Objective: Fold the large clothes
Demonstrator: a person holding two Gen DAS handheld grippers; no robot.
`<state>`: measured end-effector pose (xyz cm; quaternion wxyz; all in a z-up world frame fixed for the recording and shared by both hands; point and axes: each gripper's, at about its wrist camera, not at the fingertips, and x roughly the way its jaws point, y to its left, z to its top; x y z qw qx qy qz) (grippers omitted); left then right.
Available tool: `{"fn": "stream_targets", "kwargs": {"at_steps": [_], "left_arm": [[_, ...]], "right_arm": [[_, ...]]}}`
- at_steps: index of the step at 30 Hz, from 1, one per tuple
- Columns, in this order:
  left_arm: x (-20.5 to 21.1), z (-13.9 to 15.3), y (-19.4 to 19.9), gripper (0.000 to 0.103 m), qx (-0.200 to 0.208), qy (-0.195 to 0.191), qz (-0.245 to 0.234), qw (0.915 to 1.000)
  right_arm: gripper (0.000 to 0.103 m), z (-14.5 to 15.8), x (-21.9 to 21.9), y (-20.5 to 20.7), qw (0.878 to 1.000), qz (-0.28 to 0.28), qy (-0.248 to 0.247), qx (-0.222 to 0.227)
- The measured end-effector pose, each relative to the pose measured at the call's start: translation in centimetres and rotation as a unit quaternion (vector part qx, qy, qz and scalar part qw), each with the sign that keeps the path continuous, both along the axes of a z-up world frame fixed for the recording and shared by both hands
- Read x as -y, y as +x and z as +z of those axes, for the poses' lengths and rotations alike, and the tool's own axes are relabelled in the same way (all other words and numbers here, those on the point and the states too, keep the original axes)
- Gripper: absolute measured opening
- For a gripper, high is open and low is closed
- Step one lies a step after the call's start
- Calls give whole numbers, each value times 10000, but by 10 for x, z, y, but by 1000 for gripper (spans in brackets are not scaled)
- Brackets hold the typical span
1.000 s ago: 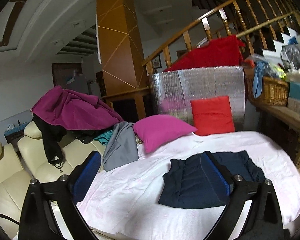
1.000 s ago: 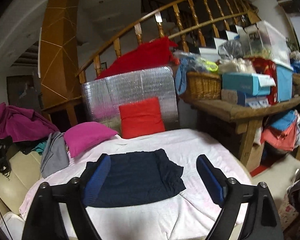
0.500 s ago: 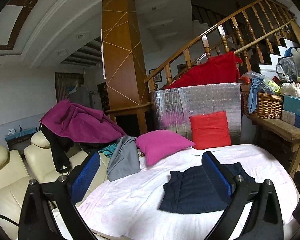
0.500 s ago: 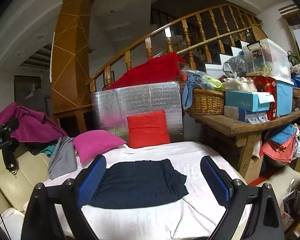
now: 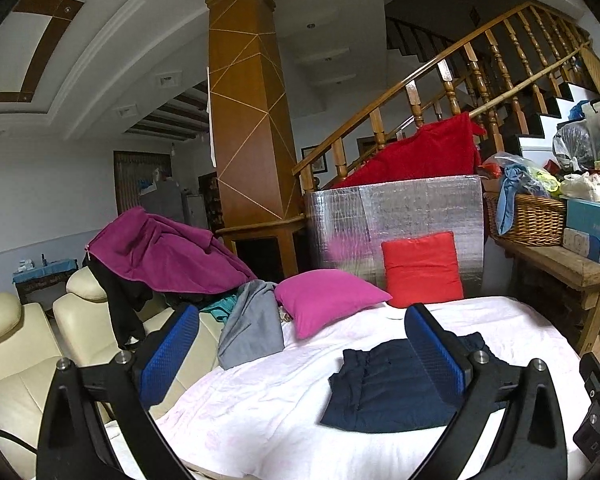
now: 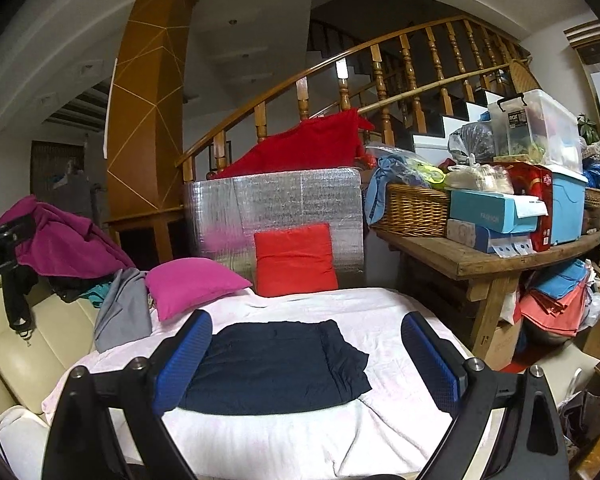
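Note:
A folded navy garment [image 5: 384, 388] lies flat on the white-pink sheet [image 5: 260, 408], also in the right wrist view [image 6: 276, 364]. My left gripper [image 5: 300, 344] is open and empty, held above and short of the garment's left side. My right gripper [image 6: 306, 348] is open and empty, raised above the garment's near edge. A grey garment [image 5: 252, 324] hangs off the sheet's left edge. A magenta jacket [image 5: 164, 252] and dark clothes are heaped on the sofa back.
A magenta pillow [image 5: 328, 300] and a red pillow [image 5: 422, 268] sit at the back against a silver foil panel [image 5: 396, 216]. A cream sofa [image 5: 24, 344] stands left. A wooden bench [image 6: 496, 256] with a basket and boxes stands right, before a staircase.
Both grippers have lifted and pulled back from the navy garment, so it sits lower and smaller in view. The garment has stayed flat on the sheet.

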<state>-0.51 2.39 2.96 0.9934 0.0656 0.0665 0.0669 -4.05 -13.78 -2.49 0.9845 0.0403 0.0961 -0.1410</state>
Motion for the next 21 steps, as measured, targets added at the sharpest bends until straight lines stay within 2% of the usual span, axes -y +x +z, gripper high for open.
{"fn": "stream_targets", "kwargs": {"at_steps": [21], "left_arm": [[-7, -3, 2, 102, -42, -43, 27, 10000]], "right_arm": [[97, -3, 9, 7, 9999, 74, 17, -103]]}}
